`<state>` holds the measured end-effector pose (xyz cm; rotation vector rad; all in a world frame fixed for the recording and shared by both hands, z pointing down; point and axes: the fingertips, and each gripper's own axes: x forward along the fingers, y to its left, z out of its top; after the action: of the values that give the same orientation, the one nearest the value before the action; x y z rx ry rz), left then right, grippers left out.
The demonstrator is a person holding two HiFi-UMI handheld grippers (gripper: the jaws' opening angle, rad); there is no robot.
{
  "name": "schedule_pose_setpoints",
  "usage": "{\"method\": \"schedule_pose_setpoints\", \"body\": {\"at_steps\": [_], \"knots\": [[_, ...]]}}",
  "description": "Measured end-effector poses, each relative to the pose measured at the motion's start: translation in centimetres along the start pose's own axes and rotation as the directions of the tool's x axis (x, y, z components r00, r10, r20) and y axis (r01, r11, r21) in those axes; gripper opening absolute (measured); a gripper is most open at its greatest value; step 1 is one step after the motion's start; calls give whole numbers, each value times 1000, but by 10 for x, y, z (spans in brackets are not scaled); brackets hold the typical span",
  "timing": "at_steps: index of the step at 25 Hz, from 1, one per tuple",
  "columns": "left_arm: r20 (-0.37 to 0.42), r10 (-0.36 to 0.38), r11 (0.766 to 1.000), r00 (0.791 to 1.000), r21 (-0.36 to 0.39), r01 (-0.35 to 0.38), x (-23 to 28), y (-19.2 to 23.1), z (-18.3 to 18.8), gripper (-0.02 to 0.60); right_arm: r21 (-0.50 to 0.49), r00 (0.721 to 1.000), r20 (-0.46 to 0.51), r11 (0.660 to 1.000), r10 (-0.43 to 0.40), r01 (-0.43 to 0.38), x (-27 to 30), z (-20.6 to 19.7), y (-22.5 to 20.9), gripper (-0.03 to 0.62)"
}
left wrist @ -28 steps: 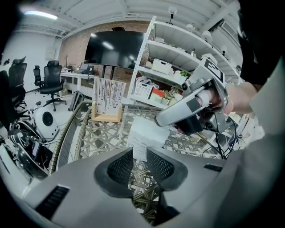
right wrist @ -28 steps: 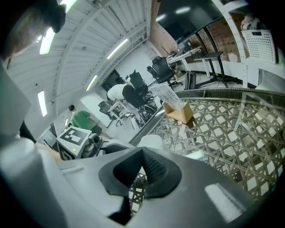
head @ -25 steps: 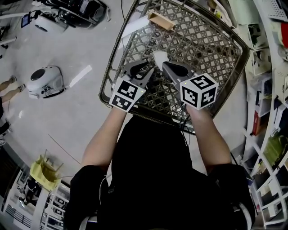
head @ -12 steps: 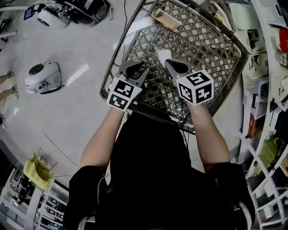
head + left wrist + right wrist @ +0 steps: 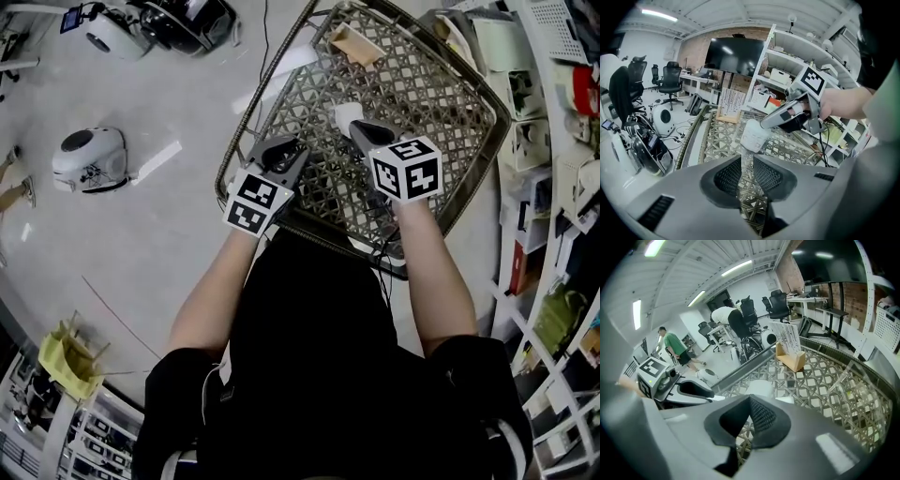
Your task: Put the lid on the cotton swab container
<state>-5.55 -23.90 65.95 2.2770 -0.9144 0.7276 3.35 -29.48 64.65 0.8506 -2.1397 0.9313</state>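
Observation:
The white cotton swab container [image 5: 345, 116] stands upright on the woven lattice table [image 5: 427, 89]. In the left gripper view it is the white tub [image 5: 753, 135] beyond my jaws. In the right gripper view the tub [image 5: 759, 389] sits just past my tips. My right gripper [image 5: 360, 131] is shut, its tip right beside the container's top; nothing shows between its fingers. My left gripper [image 5: 284, 150] hovers to the container's left, jaws a narrow gap apart and empty. I cannot tell whether a lid sits on the container.
A small wooden card holder [image 5: 354, 42] stands at the table's far side. Shelves [image 5: 553, 187] full of items line the right. A white rounded device [image 5: 89, 155] sits on the floor at left. A person in green [image 5: 675, 345] stands far off.
The head view has shifted a little. My right gripper's tip has edged closer to the container; the left gripper keeps about the same place.

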Motion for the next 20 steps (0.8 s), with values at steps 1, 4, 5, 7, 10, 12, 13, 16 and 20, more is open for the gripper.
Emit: {"method": "schedule_pose_setpoints", "body": {"at_steps": [1,4,5,7,10,12,13,16,20], "knots": [[4,2,1000,1000,-2,-2,-3,0,0,83,-3,1000,-11,1000,-4,4,1,0,0,8],[22,10,1000,1000,-6,-10,-10,-1,3,83,-36,999,-38,999,-25,23,4,0,-2,8],[28,13,1000,1000,-7,-13,-13,-1,4,82,-45,999,-44,999,-33,31,4,0,-2,9],[41,19,1000,999,-10,-19,-20,-2,5,83,-45,998,-50,998,-44,42,5,-1,-4,9],[58,29,1000,998,-13,-28,-31,-2,7,81,-20,997,-54,998,-58,57,6,-2,-7,9],[71,37,999,997,-21,-36,-40,-2,7,81,-8,996,-58,997,-73,72,7,-1,-9,9],[78,40,999,996,-26,-38,-45,-2,7,80,1,995,-60,997,-82,82,7,-1,-10,9],[106,47,998,993,-40,-43,-60,-7,11,78,67,994,-37,992,-107,109,6,1,-13,9],[157,56,998,986,-37,-50,-83,-10,25,77,153,985,107,981,-133,115,-18,9,-4,9]]}}
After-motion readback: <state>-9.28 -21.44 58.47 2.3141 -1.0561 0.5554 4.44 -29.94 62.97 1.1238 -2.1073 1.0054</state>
